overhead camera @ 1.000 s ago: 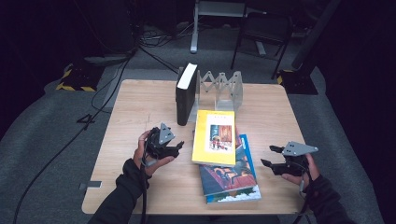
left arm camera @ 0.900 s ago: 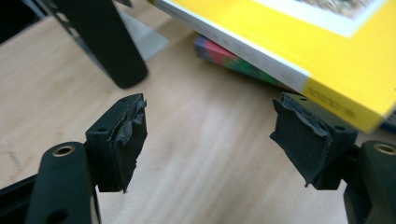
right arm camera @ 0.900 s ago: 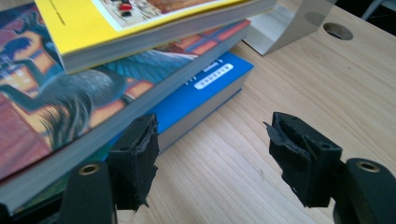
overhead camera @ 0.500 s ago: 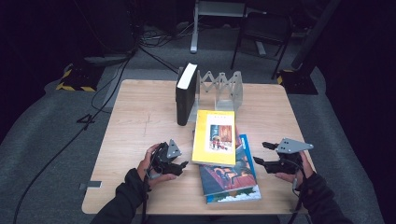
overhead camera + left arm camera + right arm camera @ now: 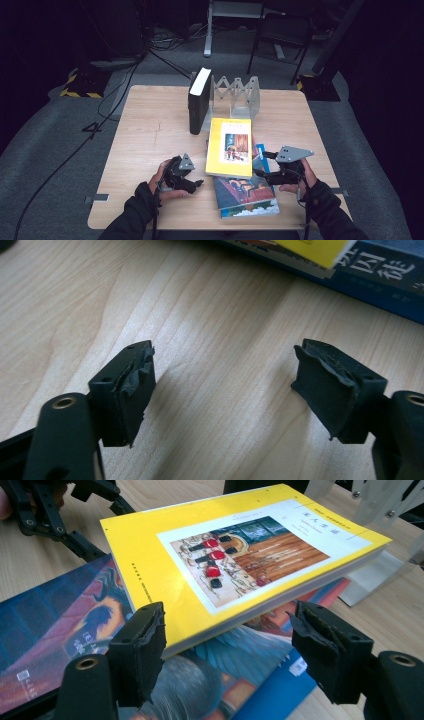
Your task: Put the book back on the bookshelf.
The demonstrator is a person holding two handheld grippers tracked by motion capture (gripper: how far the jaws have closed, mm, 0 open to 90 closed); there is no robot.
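Observation:
A yellow book (image 5: pixel 230 147) lies on top of a colourful blue book (image 5: pixel 245 192) near the table's front. My right gripper (image 5: pixel 262 165) is at the stack's right side, pointing left. In the right gripper view it (image 5: pixel 227 645) stands open, with the yellow book's (image 5: pixel 235 555) near edge just ahead, between its jaws and untouched by the pads. My left gripper (image 5: pixel 197 181) rests low on the wood left of the stack. Its jaws have just been opening, and in the left gripper view it (image 5: pixel 225 390) stands open over bare table, the blue book (image 5: pixel 380 275) beyond it.
A black book (image 5: pixel 199 102) stands upright at the left end of a zigzag metal rack (image 5: pixel 240 95) at the table's back. The wooden table (image 5: pixel 150 130) has bare wood on its left half. Cables and a chair stand on the dark floor behind.
My right gripper has moved left up to the books' right edge. My left hand has come down toward the table's front, closer to the stack.

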